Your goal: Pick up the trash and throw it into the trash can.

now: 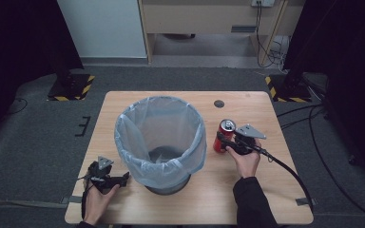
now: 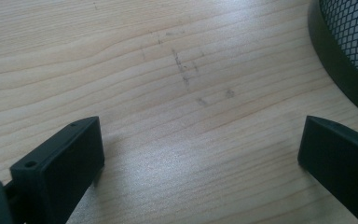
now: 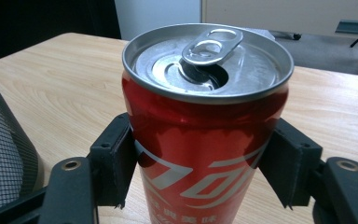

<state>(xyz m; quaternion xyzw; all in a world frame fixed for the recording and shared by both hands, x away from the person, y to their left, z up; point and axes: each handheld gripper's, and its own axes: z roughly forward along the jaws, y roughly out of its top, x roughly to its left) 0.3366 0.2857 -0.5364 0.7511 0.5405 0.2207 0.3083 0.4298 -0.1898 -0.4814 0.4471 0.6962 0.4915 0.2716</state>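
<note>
A red drink can (image 1: pixel 224 135) with an opened silver top stands upright on the wooden table (image 1: pixel 247 199), to the right of a black mesh bin (image 1: pixel 160 142) lined with a clear bag. My right gripper (image 1: pixel 223 141) is shut on the can; in the right gripper view its two black pads press the can (image 3: pixel 205 140) from both sides. My left gripper (image 1: pixel 123 179) lies low at the table's front left, beside the bin's base. In the left gripper view its jaws stand wide apart over bare wood, with the gripper (image 2: pixel 200 154) open.
The bin's black base rim (image 2: pixel 335 60) shows at the right of the left gripper view. A small dark round mark (image 1: pixel 219 103) sits near the table's far edge. Cables (image 1: pixel 290 173) trail from the right gripper across the table to the floor.
</note>
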